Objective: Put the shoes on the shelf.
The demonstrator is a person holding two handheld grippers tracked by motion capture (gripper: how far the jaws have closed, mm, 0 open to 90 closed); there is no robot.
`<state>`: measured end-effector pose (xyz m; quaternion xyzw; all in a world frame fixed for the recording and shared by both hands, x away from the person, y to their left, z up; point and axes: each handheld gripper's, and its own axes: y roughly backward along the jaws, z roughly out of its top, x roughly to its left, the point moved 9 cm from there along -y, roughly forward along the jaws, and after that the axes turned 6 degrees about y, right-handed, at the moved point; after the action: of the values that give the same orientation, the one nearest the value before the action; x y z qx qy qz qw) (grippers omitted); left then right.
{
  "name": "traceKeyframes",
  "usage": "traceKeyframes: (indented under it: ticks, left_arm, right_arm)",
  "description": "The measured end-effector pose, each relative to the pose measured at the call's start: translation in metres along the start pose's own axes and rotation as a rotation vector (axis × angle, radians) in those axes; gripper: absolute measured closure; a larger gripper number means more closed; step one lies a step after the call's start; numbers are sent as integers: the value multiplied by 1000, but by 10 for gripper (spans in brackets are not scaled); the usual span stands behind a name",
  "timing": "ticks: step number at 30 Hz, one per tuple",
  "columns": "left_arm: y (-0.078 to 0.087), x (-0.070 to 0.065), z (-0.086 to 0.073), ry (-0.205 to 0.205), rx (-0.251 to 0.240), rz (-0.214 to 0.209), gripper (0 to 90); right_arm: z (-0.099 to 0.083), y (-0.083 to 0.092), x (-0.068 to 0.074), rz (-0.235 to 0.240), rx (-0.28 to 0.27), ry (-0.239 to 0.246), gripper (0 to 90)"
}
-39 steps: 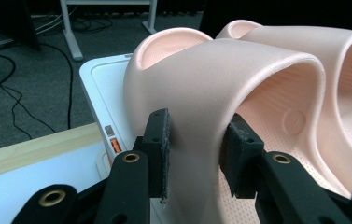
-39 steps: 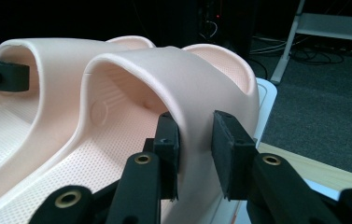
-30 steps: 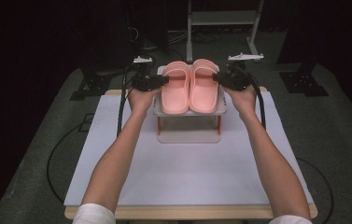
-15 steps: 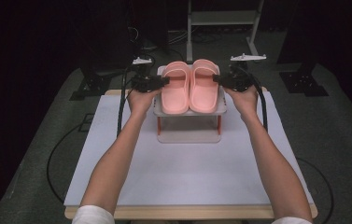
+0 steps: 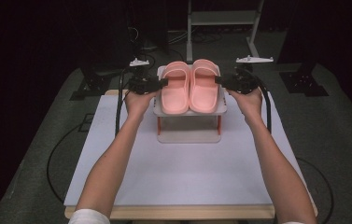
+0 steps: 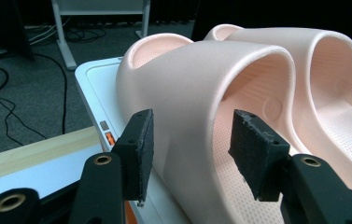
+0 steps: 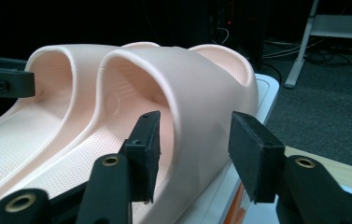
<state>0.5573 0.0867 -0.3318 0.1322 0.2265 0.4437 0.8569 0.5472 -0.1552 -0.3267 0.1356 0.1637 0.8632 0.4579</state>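
Landmark: white two-tier rack [image 5: 190,136] at the table's far middle; both pink slippers sit side by side on its top shelf. Left gripper [image 5: 163,83] at the rack's left edge, jaws just opening, pads straddling the left slipper [image 5: 175,88] strap's outer wall, clear of it; right gripper [image 5: 218,80] at the rack's right edge, jaws likewise just opening, straddling the right slipper [image 5: 204,86] strap, not pressing.
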Motion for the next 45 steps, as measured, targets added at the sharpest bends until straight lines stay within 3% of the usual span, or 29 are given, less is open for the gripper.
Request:
traceKeyframes:
  ticks: [6, 20, 45]
  left_arm:
    - [8, -5, 0, -14, -16, -27, 481]
    - [27, -4, -6, -25, -42, -37, 475]
    - [51, -6, -19, -27, -72, -74, 465]
  right_arm:
    - [-2, 5, 3, 6, -10, 1, 521]
    - [-9, 18, 12, 30, -21, 18, 505]
    - [-30, 40, 11, 52, -40, 5, 475]
